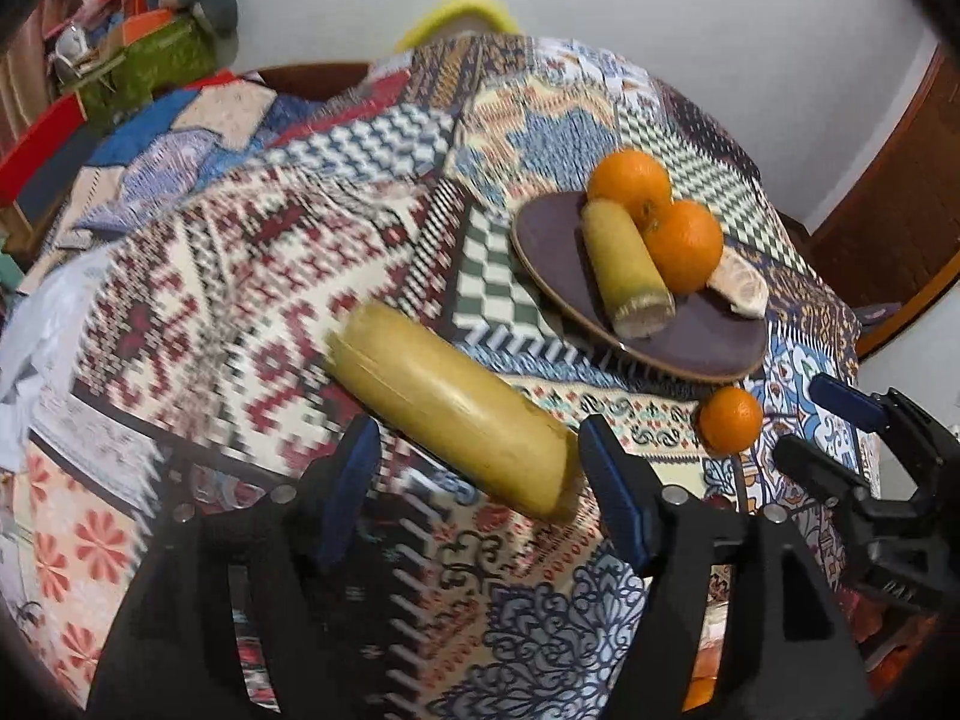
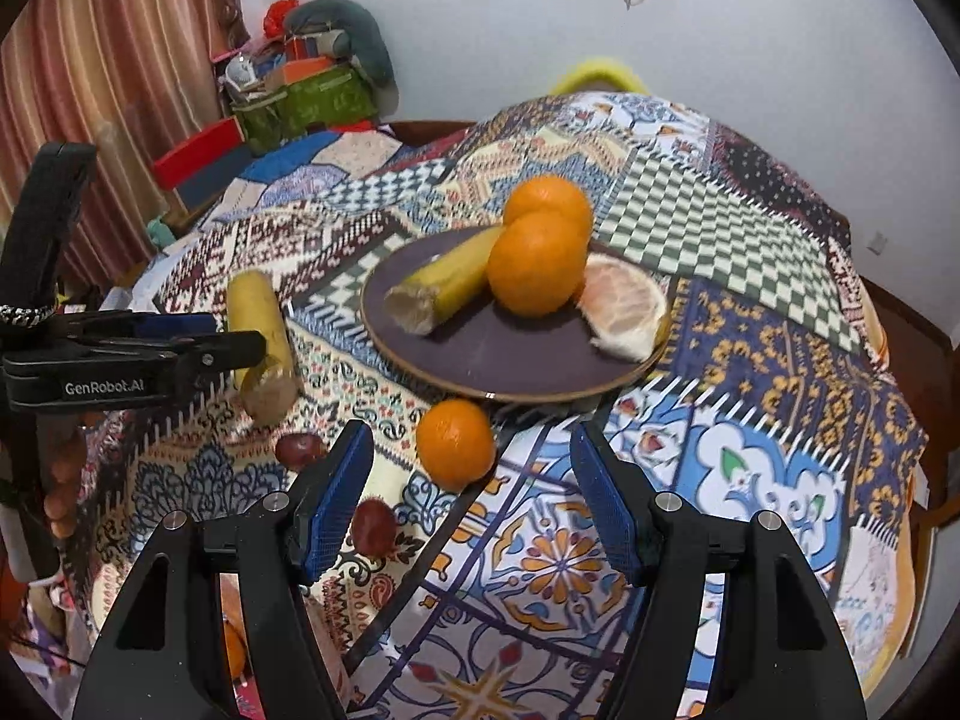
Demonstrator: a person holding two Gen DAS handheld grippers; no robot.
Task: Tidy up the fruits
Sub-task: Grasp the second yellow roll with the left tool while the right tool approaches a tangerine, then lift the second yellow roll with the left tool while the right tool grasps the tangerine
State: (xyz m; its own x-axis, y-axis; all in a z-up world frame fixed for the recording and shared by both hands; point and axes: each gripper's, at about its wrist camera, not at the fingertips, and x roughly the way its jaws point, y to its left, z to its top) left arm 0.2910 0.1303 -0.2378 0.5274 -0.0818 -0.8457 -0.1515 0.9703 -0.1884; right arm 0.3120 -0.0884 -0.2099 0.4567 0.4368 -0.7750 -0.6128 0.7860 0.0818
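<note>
A patchwork cloth (image 2: 750, 312) covers the table, with a green bag (image 2: 312, 102) and striped curtain (image 2: 114, 60) beyond its far-left edge.

At frame centre a banana piece (image 1: 456, 414) lies between the left gripper's (image 1: 474, 486) spread jaws. Upper right, a plate (image 1: 708, 342) holds two oranges (image 1: 684, 246), another banana piece (image 1: 627, 270) and a slice (image 1: 741, 291); a small orange (image 1: 731, 420) sits beside it.

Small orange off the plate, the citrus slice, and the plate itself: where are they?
Small orange (image 2: 456, 443): right wrist view, middle of its skin.
Citrus slice (image 2: 627, 307): right wrist view, its cut face.
Plate (image 2: 498, 354): right wrist view, bare front part.
</note>
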